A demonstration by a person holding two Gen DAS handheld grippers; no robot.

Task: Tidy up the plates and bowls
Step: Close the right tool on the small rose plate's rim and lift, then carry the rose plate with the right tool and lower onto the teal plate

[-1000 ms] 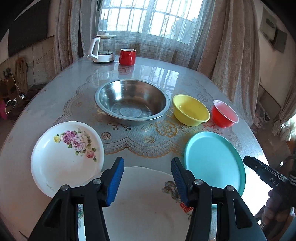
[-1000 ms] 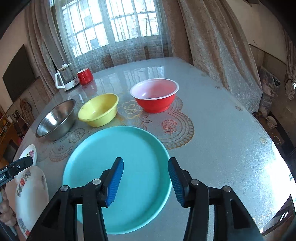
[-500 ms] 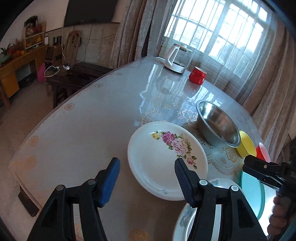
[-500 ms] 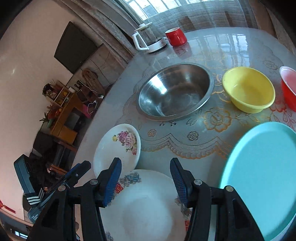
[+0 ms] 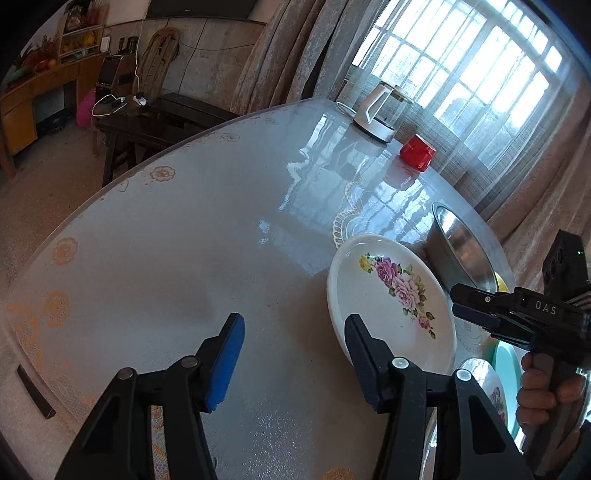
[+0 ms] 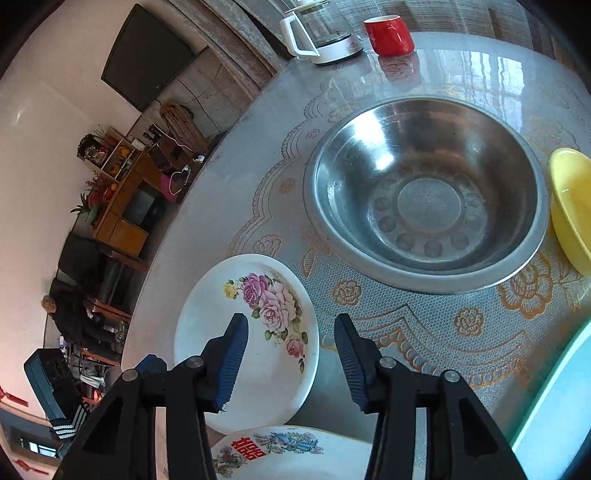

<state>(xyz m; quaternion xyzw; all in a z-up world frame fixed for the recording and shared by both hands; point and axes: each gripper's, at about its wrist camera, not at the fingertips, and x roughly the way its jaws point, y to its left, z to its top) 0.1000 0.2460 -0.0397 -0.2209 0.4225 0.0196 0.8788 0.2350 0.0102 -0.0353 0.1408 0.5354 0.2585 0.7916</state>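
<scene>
- a glossy counter [image 5: 184, 240] under a lace-patterned cover is seen in a living room, with curtains and a barred window behind it.
- a white kettle [image 6: 317, 37] and a red cup [image 6: 389, 33] are set at the far edge, close together.
- a steel bowl [image 6: 424, 195] is placed mid-counter, with a yellow bowl [image 6: 570, 206] just beside it.
- a rose-printed white plate [image 6: 251, 339] is laid near the steel bowl; a second white plate [image 6: 295, 454] with red lettering is partly tucked under its near rim.
- a teal plate [image 6: 554, 424] is seen at the right edge.
- the left claw [image 5: 293, 354] is held spread over bare counter, its jaws just having narrowed, nothing between them; the rose plate's rim is just beside its right finger.
- the right claw [image 6: 290, 358] is held spread above the rose plate's near-right edge, jaws likewise just narrowed, nothing pinched.
</scene>
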